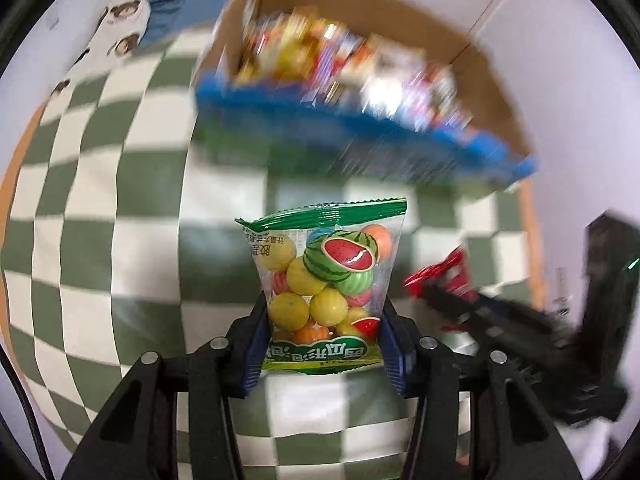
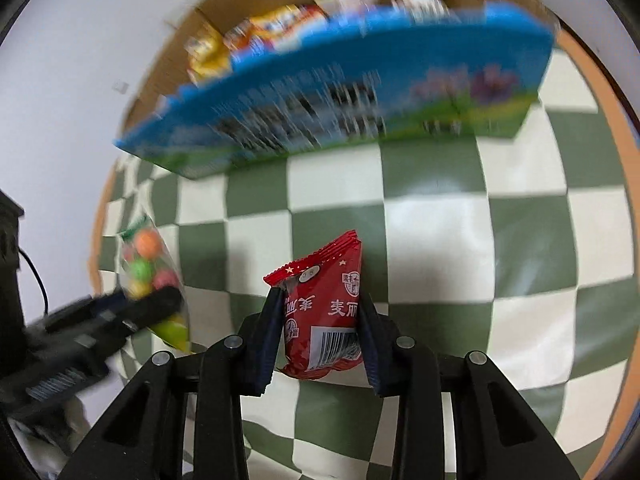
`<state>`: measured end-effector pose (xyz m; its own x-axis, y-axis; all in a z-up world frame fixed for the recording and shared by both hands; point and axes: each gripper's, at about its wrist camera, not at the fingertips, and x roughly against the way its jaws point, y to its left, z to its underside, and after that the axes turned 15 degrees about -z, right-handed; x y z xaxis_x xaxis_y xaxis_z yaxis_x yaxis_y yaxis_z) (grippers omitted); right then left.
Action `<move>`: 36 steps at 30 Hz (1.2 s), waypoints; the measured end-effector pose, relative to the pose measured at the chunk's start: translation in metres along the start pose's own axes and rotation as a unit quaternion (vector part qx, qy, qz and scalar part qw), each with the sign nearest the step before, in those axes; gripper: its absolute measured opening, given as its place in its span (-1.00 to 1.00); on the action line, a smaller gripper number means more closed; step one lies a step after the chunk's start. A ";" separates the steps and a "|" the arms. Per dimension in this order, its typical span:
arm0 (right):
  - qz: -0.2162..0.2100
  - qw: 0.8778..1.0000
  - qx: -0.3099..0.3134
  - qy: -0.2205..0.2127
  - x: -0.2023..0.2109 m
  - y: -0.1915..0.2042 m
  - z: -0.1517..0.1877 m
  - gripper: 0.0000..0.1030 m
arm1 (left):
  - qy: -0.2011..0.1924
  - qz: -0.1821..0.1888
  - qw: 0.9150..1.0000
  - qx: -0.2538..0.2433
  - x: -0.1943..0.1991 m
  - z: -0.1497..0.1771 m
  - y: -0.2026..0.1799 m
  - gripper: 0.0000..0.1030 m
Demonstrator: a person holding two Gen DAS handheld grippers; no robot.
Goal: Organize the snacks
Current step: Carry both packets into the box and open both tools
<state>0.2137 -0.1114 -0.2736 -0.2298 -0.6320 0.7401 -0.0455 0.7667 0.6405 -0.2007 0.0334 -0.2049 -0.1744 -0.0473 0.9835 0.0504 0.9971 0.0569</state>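
Observation:
My left gripper (image 1: 324,308) is shut on a clear bag of watermelon gum balls (image 1: 328,264) with a green top seam, held above the checkered cloth. My right gripper (image 2: 320,300) is shut on a red snack packet (image 2: 324,304), barcode toward the camera. Behind both stands a cardboard box (image 1: 360,136) with a blue printed front, blurred and full of colourful snack packs (image 1: 340,60). In the right wrist view the same box (image 2: 360,92) holds snack packs (image 2: 280,28), and the gum ball bag (image 2: 148,264) shows at the left. The red packet (image 1: 440,276) shows at the right of the left wrist view.
A green and white checkered cloth (image 1: 100,200) covers a table with an orange rim (image 2: 592,80). A white wall lies behind the box. A white cartoon-printed item (image 1: 124,20) lies at the far left. A black device (image 1: 608,260) stands at the table's side.

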 end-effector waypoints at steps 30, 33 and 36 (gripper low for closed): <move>0.067 0.997 0.036 -0.013 0.005 -0.008 -0.177 0.85 | 0.044 -0.054 0.998 0.009 -0.079 -0.165 0.007 0.62; 0.117 0.991 0.055 -0.020 0.006 -0.003 -0.179 0.88 | 0.022 -0.082 0.996 -0.003 -0.072 -0.165 0.002 0.89; 0.153 0.986 0.064 -0.025 0.007 0.002 -0.182 0.91 | 0.004 -0.099 0.995 -0.014 -0.066 -0.165 -0.004 0.89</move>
<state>0.3889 -0.1353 -0.2298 -0.3003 -0.3656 0.8810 -0.0891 0.9304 0.3557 -0.0275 0.0227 -0.2415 -0.1759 -0.2430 0.9540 0.0442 0.9661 0.2543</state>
